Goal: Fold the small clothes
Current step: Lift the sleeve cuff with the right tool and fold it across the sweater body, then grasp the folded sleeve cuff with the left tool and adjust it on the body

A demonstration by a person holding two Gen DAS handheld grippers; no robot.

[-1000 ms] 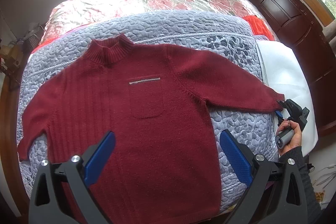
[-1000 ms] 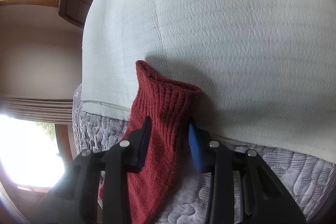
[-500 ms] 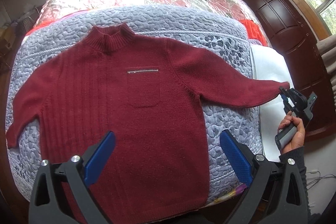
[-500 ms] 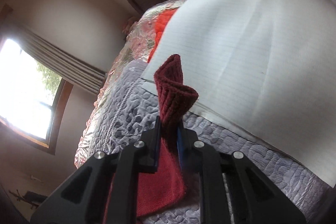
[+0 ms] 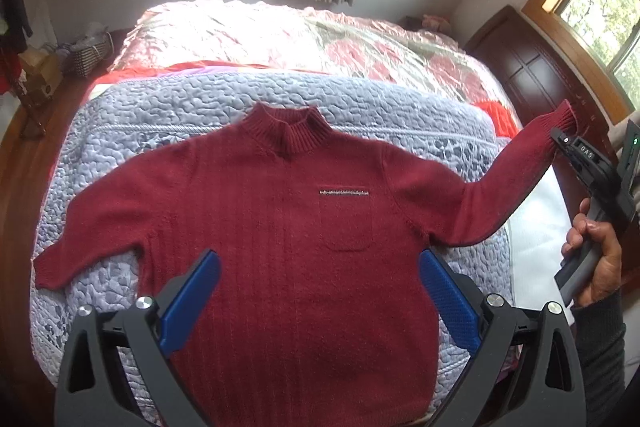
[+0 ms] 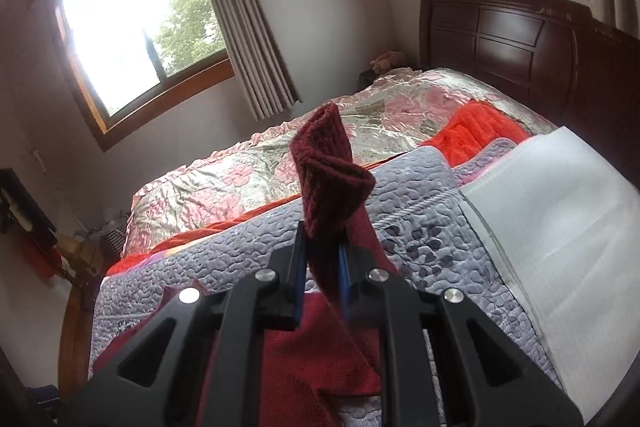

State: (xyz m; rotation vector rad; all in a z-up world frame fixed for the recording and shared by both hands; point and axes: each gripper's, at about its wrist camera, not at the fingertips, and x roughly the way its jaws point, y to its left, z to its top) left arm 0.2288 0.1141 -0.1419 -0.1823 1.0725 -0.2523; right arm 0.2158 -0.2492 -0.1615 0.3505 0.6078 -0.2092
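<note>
Since a second ago: right cuff (image 6: pixel 328 167) raised off the bed (image 5: pixel 168 115) and carried up toward 2 o'clock in the left view, sleeve (image 5: pixel 504 187) now hanging in air from shoulder to cuff instead of lying flat. Left view pulled back too, showing more of the room.

Right tool (image 6: pixel 322 259) clenched on the cuff, ribbed end poking out beyond the tips and folded over on itself. Gripped from below by a hand (image 5: pixel 596 259) at 3 o'clock. Left tool (image 5: pixel 318 303) released, jaws spread wide, hovering over the lower body of the sweater (image 5: pixel 280 247) at 6 o'clock, touching nothing as far as can be told.

Sweater lying front-up on the lilac quilt (image 5: pixel 160 107), collar toward 12 o'clock, pocket with a pale zip right of centre, left sleeve flat out toward 9 o'clock.

Handling, judged: soft knit, limp, light for its bulk, likely to stretch and sag under its own weight; not slippery, likely clinging a little to the quilt. Ribbed cuff thicker and firmer, so a sound place to pinch. Body apt to drag along if the sleeve gets pulled hard.

Step in hand, probably: first fold, sleeve brought across the chest toward 9 o'clock. Hem corner or shoulder seam good next holds for the free tool.
</note>
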